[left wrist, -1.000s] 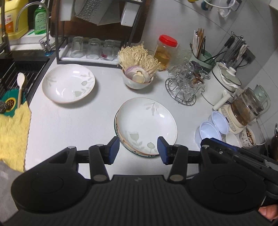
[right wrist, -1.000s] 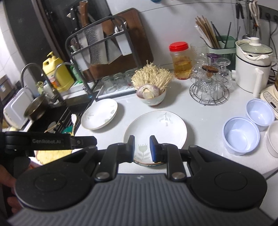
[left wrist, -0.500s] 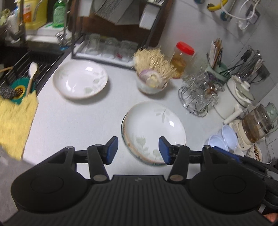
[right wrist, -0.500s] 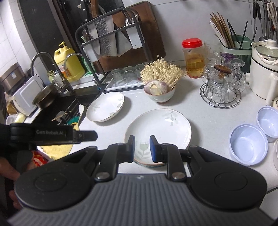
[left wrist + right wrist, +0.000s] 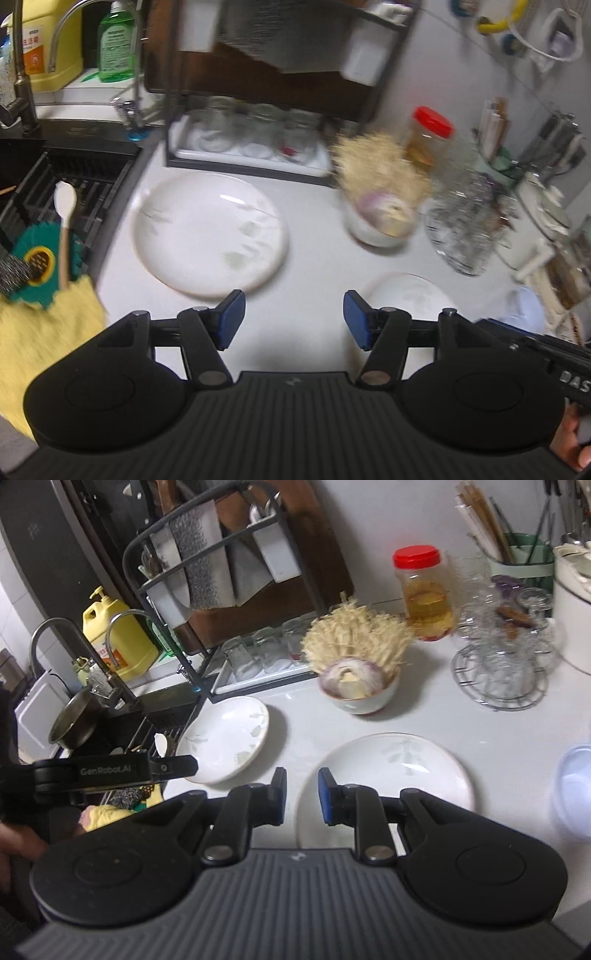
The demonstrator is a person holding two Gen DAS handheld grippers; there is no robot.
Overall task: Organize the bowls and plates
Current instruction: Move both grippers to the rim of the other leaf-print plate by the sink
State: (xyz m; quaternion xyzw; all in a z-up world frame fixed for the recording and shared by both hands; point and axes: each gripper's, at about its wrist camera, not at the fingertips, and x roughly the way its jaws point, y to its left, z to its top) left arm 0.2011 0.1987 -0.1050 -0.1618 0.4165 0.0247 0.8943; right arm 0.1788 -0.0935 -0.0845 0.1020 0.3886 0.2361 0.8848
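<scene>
Evidently little was sorted: the lone plate (image 5: pixel 210 232) lay left of the stacked plates (image 5: pixel 391 771) on the table (image 5: pixel 314 266), left gripper (image 5: pixel 293 319) jaws opening empty, right gripper (image 5: pixel 302 795) jaws narrow, empty.

Your left wrist view smears the white bowl of pale enoki mushrooms (image 5: pixel 380 218) and the wire rack of clear glasses (image 5: pixel 465 221); your gripper's body hides the near half of the white leaf-print plate stack (image 5: pixel 406 295). The pale blue plastic bowl (image 5: pixel 576 786) runs off the right edge.

Both wrist views angled down, sharing countertop (image 5: pixel 317 258), plates (image 5: pixel 225 738)
</scene>
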